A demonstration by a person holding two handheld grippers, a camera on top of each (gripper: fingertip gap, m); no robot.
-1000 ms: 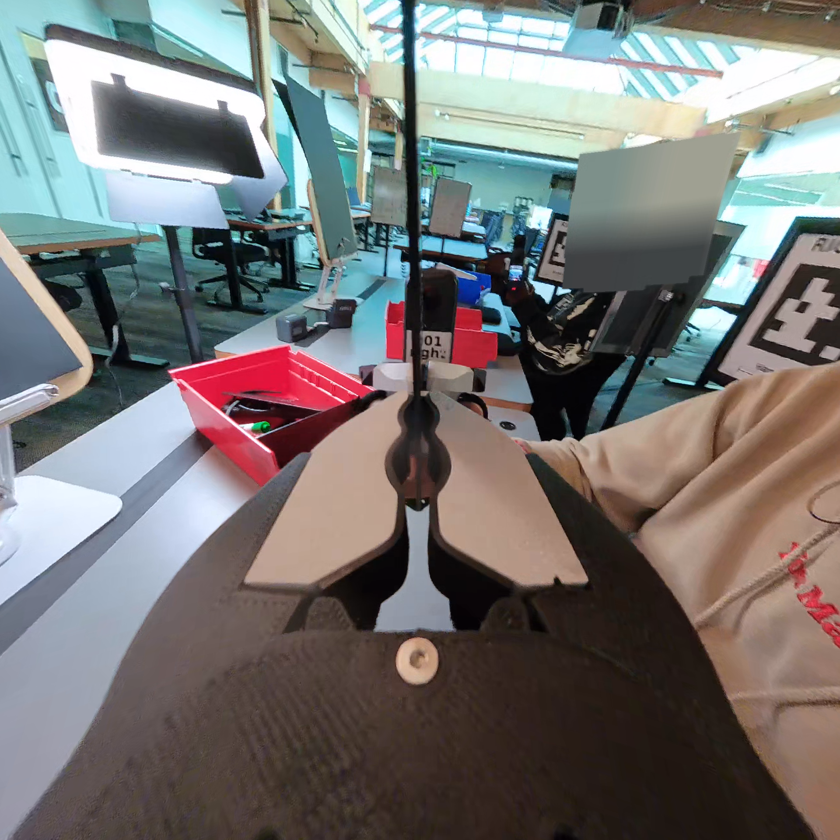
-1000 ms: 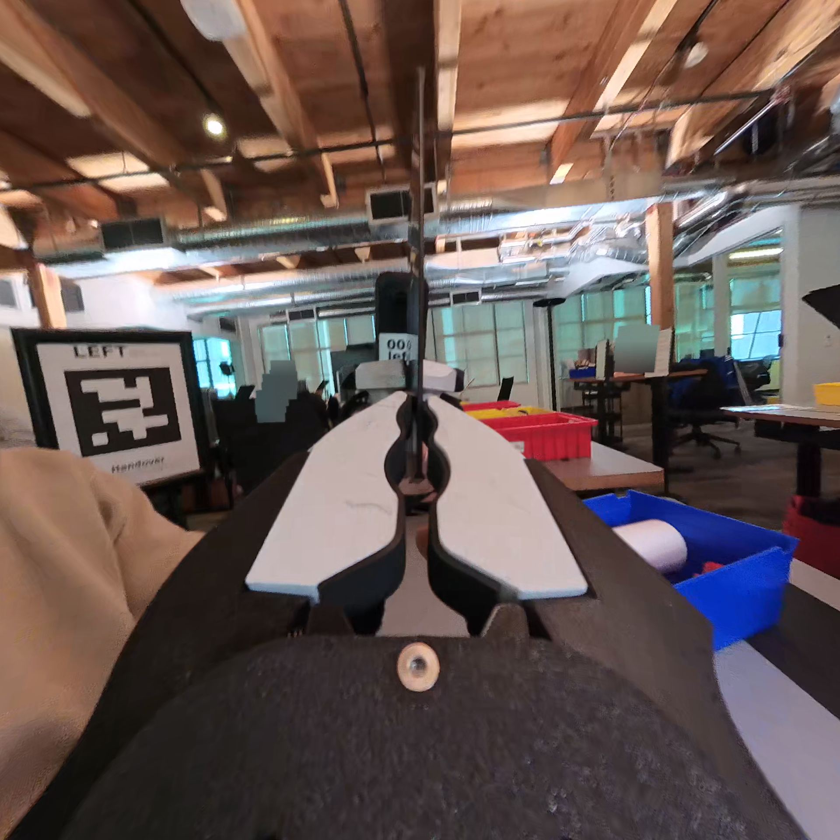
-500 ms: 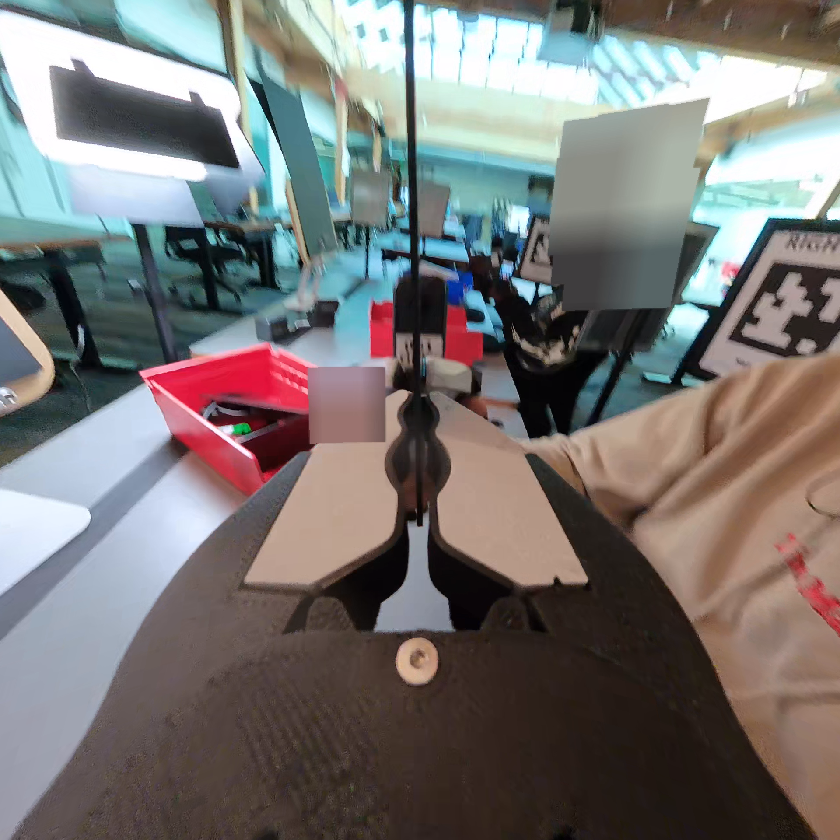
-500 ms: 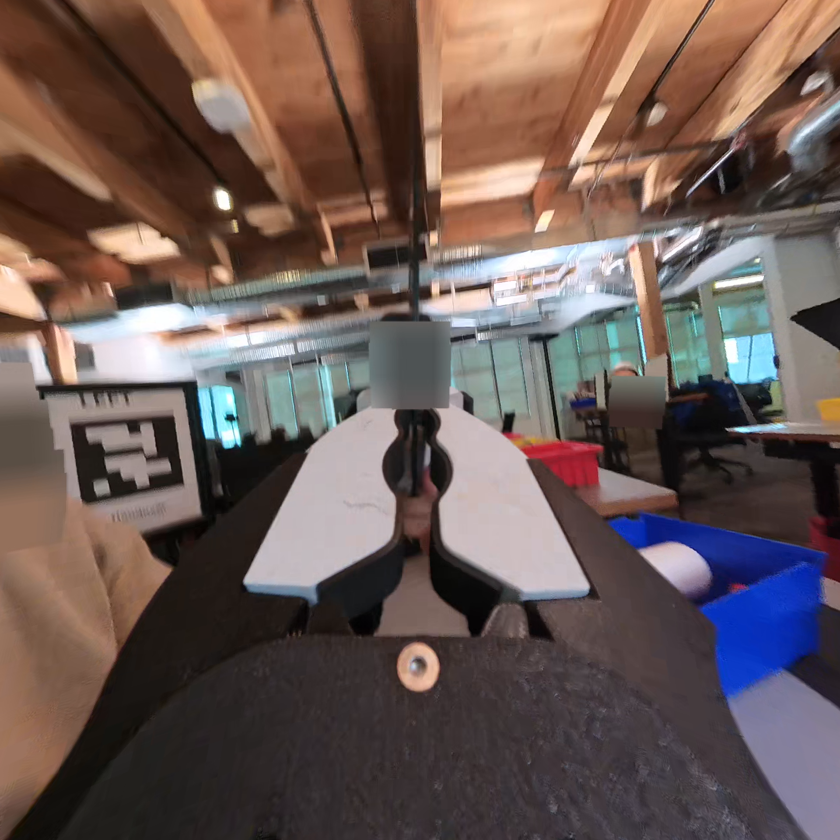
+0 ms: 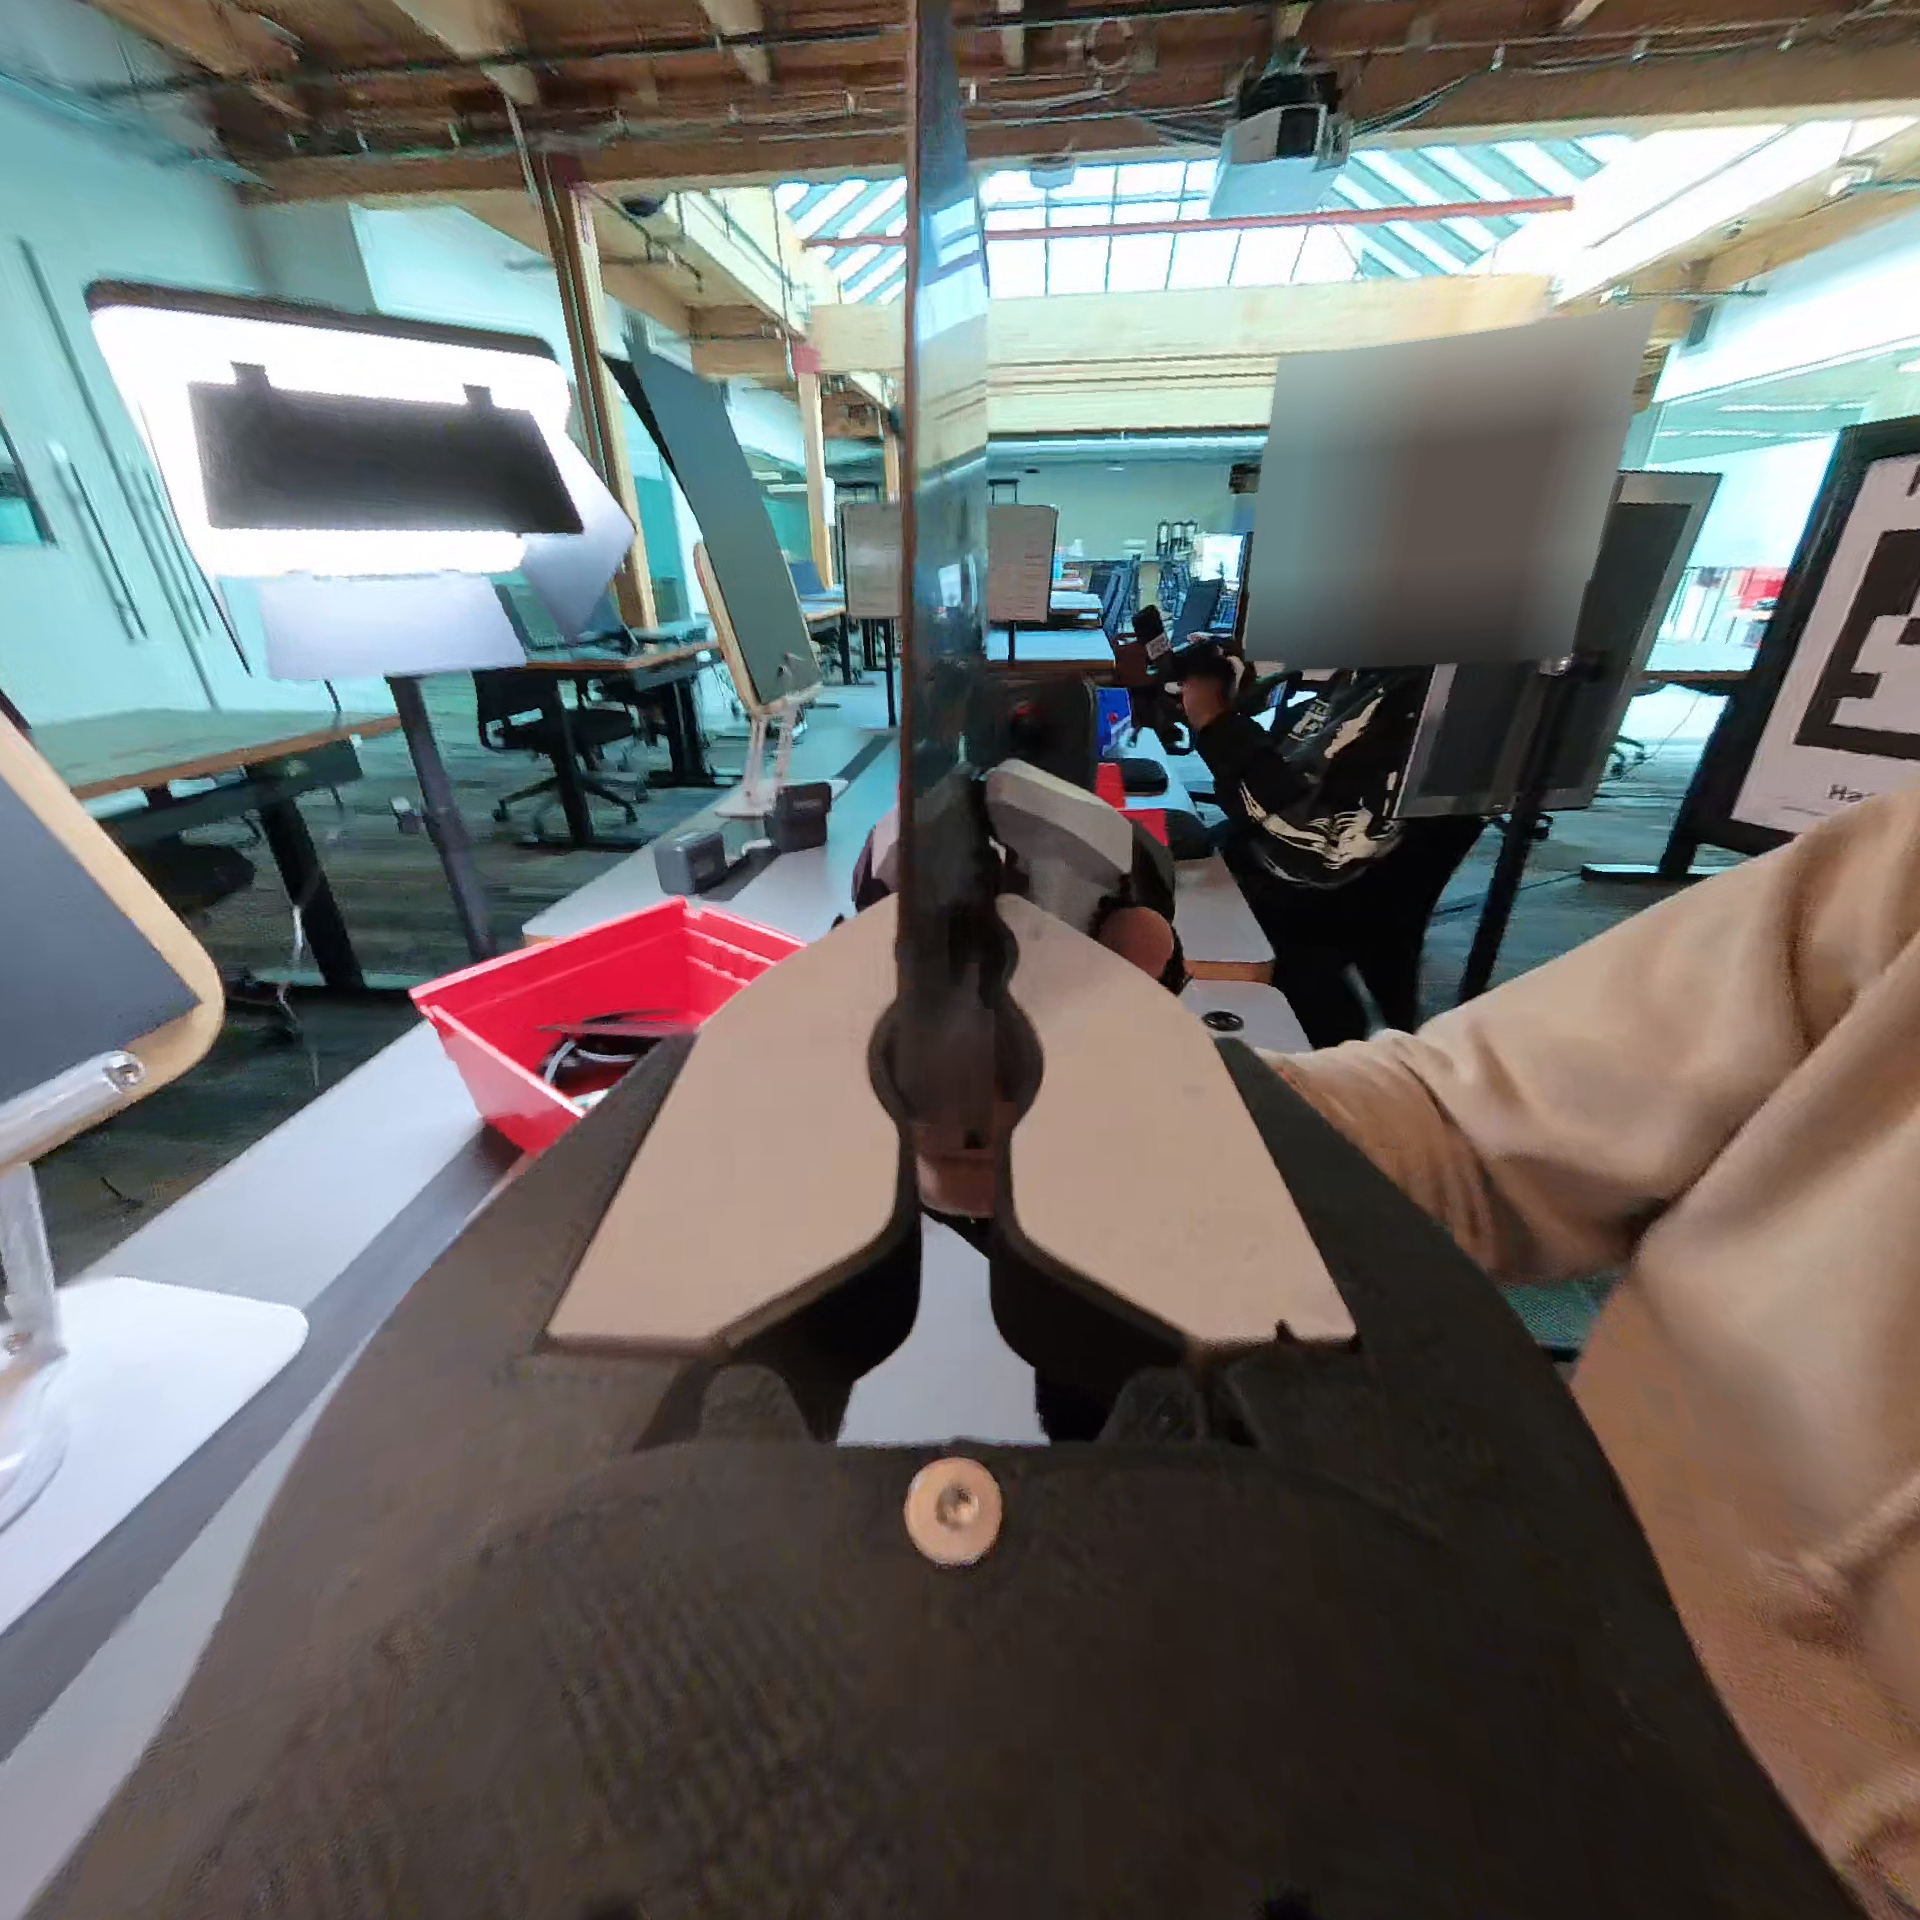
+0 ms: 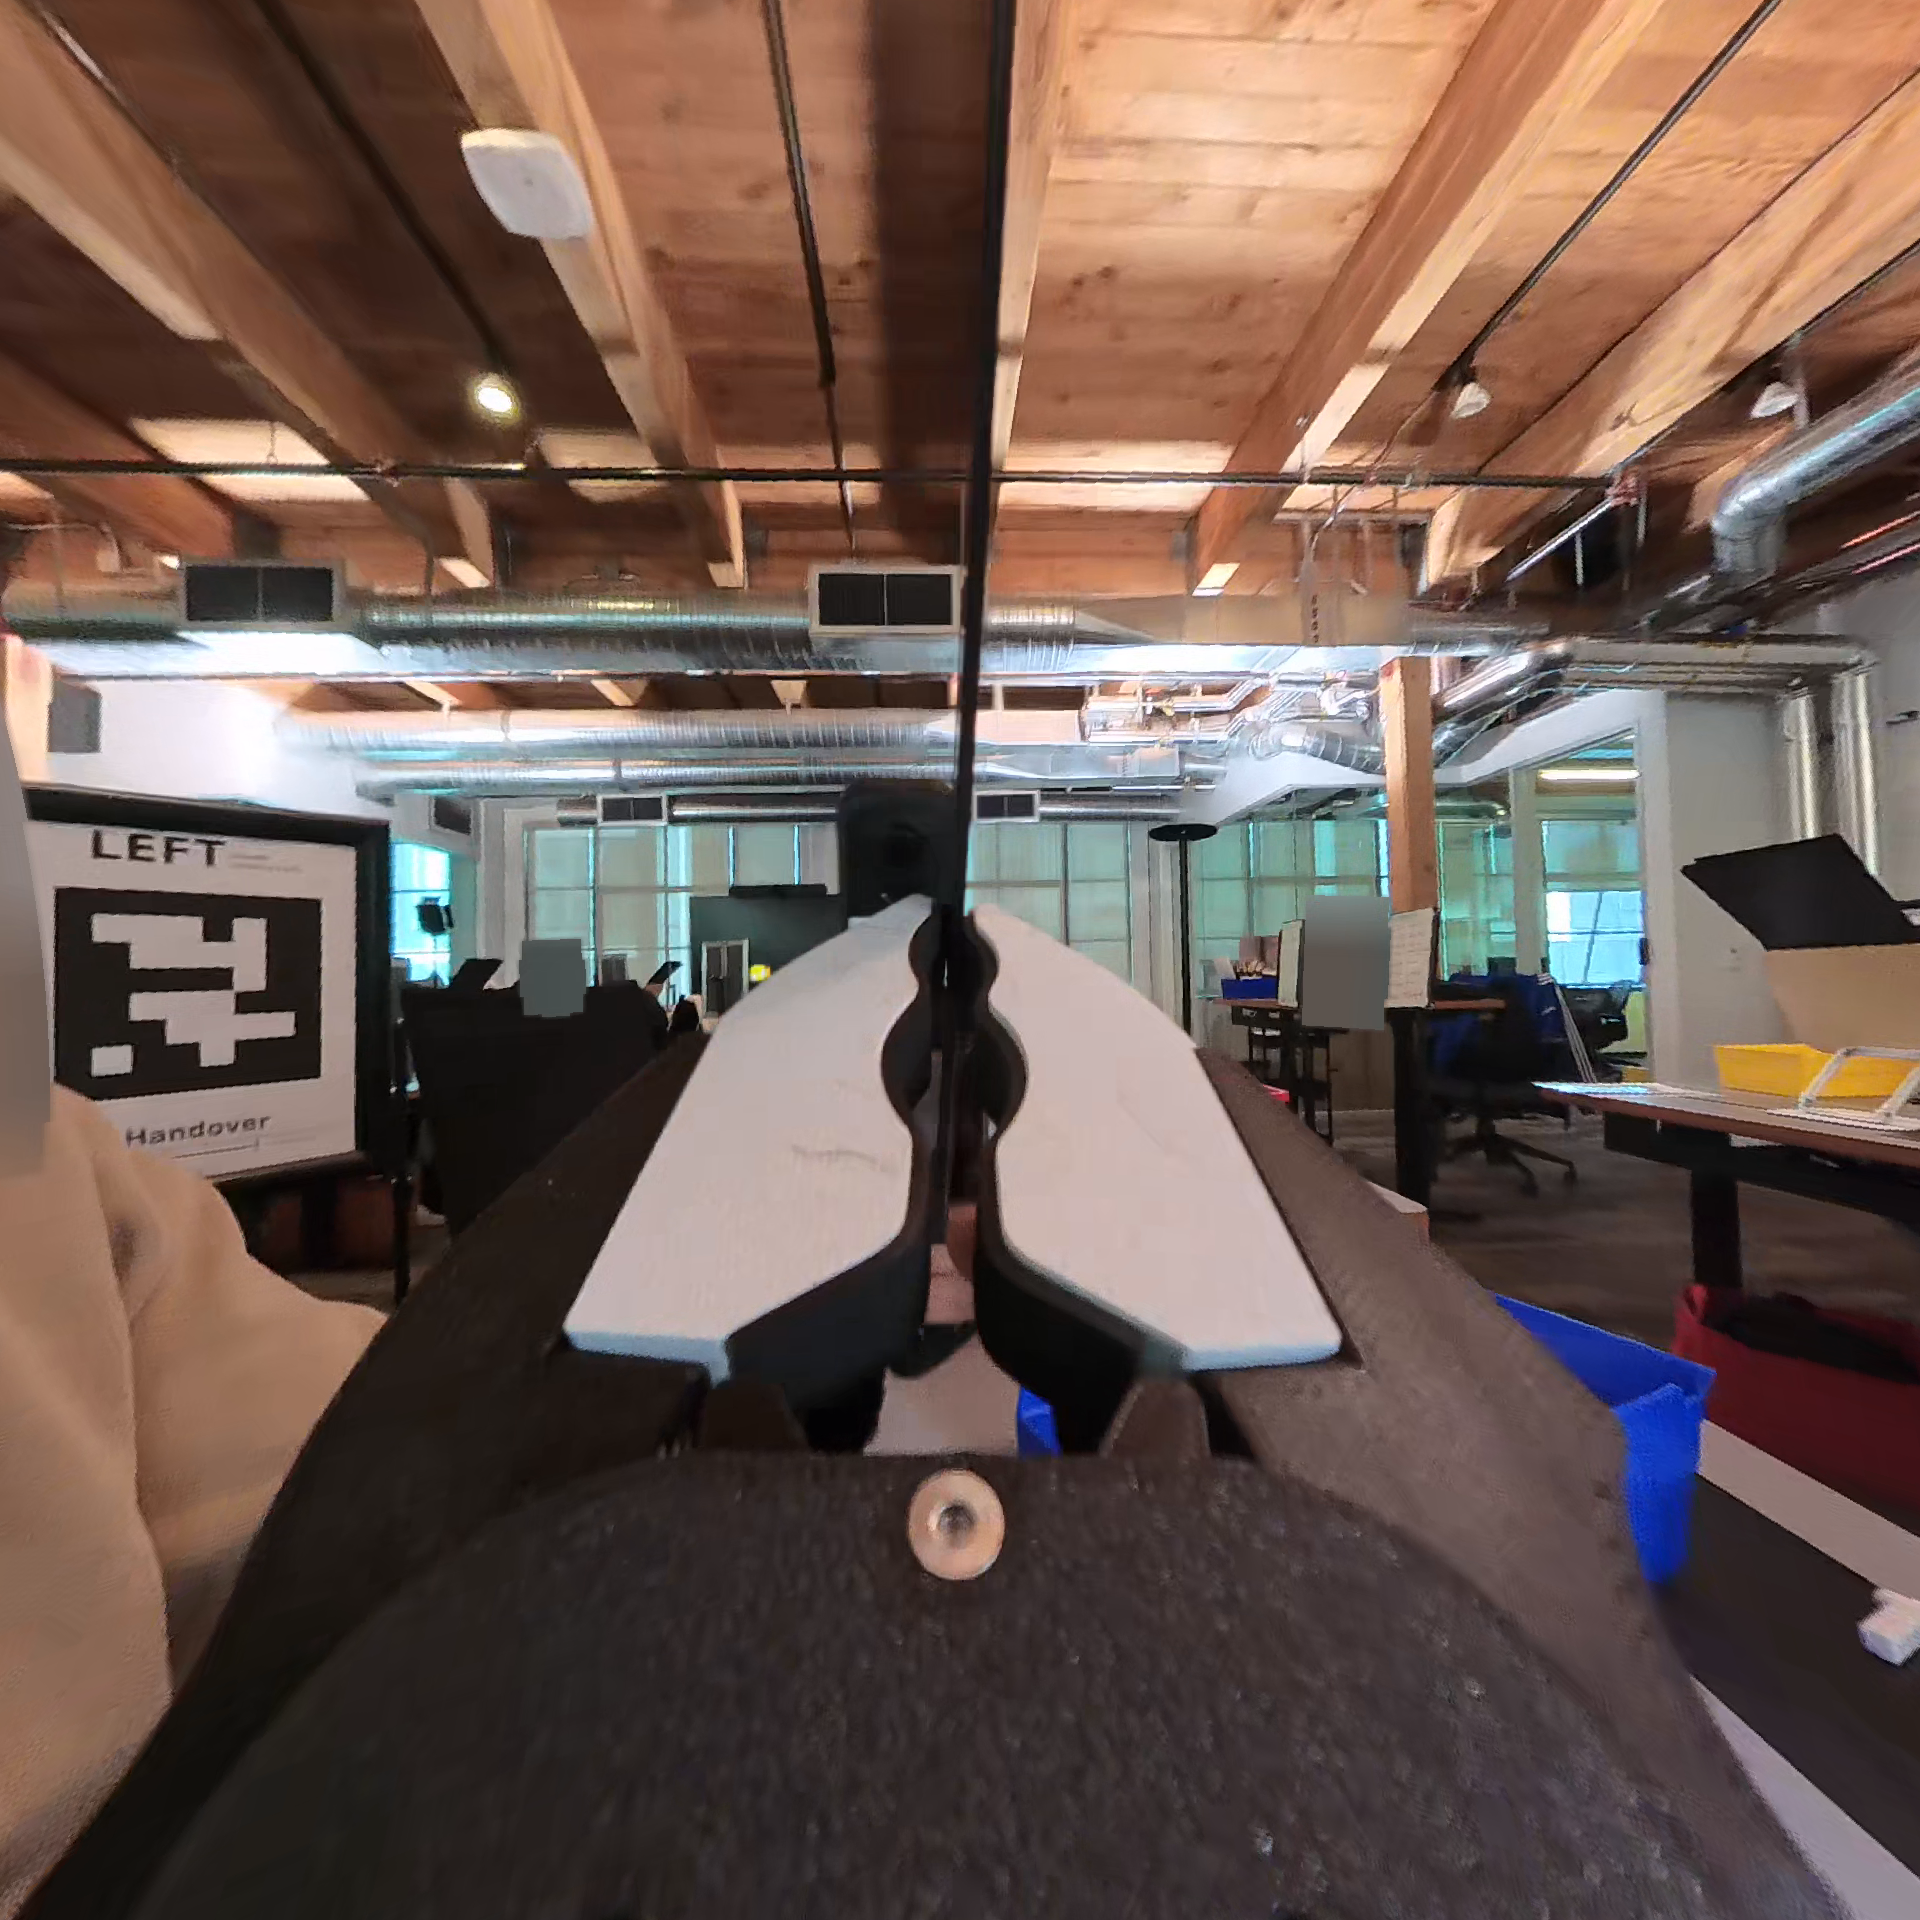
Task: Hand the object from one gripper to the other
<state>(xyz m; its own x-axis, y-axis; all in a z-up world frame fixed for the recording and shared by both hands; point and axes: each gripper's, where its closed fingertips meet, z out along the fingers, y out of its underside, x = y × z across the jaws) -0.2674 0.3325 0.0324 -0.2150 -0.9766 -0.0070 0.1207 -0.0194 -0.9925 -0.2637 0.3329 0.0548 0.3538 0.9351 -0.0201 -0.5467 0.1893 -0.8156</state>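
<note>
A thin dark flat sheet stands upright, seen almost edge-on, and runs out of the top of both views; in the right wrist view it shows as a black line. My left gripper is shut on its lower part. My right gripper is shut on it too. The two grippers face each other closely. The right gripper shows tilted just past my left fingertips. The left gripper's dark body shows just past my right fingertips.
A red bin with tools sits on the grey table to the left. A blue bin sits lower right. A beige sleeve is on the right. A lit panel on a stand and a marker board stand nearby. My left and right fingertips are right by each other.
Both views have tilted up and shifted. The right gripper now sits closer to my left fingertips and looks tilted. The sheet shows a little of its face in the left wrist view.
</note>
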